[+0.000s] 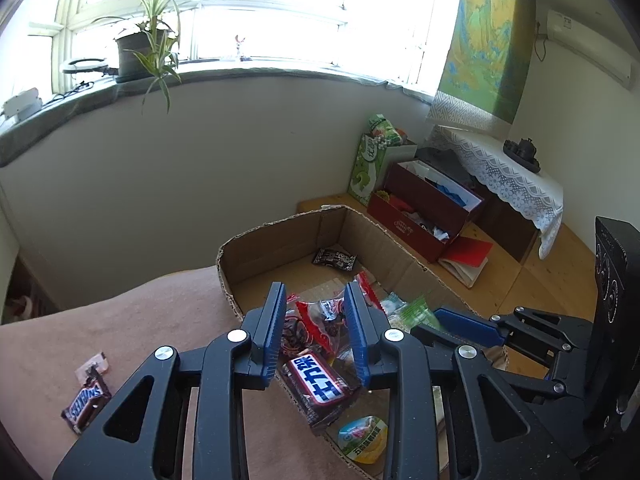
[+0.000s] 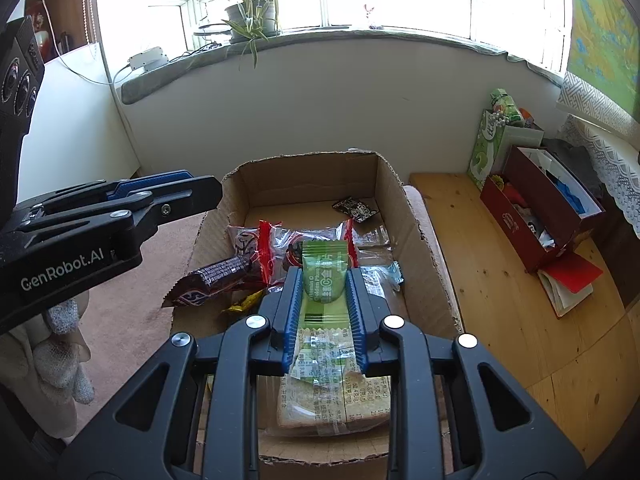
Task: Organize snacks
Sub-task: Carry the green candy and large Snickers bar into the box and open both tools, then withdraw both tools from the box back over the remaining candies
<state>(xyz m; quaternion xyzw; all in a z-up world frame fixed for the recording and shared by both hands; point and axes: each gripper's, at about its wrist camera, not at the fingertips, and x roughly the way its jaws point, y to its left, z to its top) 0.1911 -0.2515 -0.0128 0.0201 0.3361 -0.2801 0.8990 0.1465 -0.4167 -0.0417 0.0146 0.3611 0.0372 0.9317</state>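
My right tool (image 2: pixel 323 300) is clenched on the green sachet (image 2: pixel 323 280), its long axis along the fingers and hanging over the cardboard box (image 2: pixel 404 216), while my left tool (image 1: pixel 316 336) sits released above the chocolate bar (image 1: pixel 320 384).

Daylight pours in through the window (image 1: pixel 248 12), which is blown out to near white in both views, so the panes show no detail. The wall (image 1: pixel 200 168) beneath sits in soft shade. Fisheye bending curves the sill (image 2: pixel 320 40) and darkens the corners. Inside the cardboard box (image 2: pixel 400 208) the light is even; small print on wrappers is perhaps too soft to read.
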